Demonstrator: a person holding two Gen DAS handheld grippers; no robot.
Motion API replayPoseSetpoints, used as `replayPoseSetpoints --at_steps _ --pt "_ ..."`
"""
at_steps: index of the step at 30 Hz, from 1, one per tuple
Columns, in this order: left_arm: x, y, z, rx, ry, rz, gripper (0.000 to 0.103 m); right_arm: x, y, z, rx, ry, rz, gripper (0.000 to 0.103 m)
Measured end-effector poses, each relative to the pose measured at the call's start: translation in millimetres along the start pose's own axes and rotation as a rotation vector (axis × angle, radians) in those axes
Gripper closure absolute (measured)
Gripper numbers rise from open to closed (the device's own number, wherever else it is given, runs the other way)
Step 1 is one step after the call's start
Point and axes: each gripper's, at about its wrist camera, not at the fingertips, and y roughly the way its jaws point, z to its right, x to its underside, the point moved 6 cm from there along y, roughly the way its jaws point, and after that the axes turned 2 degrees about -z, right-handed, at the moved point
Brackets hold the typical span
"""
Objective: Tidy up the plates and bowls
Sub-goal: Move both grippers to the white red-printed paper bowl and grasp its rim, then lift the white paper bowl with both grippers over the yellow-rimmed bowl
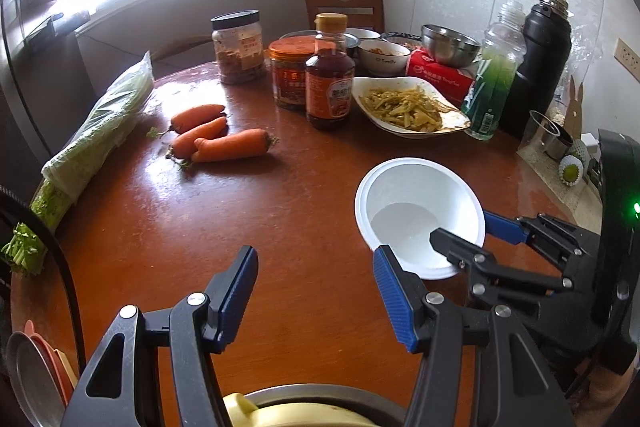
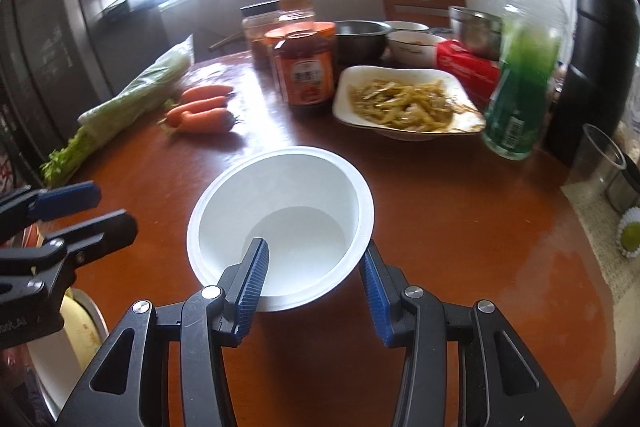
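An empty white bowl (image 2: 280, 223) stands on the round red-brown table (image 2: 460, 227); it also shows in the left wrist view (image 1: 416, 211). My right gripper (image 2: 316, 287) is open and straddles the bowl's near wall: its left finger is inside the bowl, its right finger outside the rim. It also shows in the left wrist view (image 1: 468, 231). My left gripper (image 1: 316, 291) is open and empty above bare table, left of the bowl. A white plate of yellow-green vegetables (image 1: 408, 105) sits behind the bowl. A steel bowl with a yellow thing (image 1: 320, 407) lies under my left gripper.
Three carrots (image 1: 212, 139) and bagged celery (image 1: 92, 143) lie at left. Jars and a sauce bottle (image 1: 330, 75), steel bowls (image 1: 450, 45), a red tissue pack, a green bottle (image 1: 494, 83) and a black flask (image 1: 540, 63) crowd the back. Stacked plates (image 1: 36, 375) stand at lower left.
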Motion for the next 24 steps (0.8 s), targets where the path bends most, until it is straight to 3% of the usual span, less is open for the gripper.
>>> replayPoseSetpoints --at_steps 15,24 --pt "5 6 -28 -0.028 -0.043 -0.022 0.043 3 -1 -58 -0.128 -0.092 -0.018 0.055" --pt "6 23 -40 -0.026 -0.071 -0.073 0.043 5 0 -76 -0.161 -0.124 -0.026 0.055"
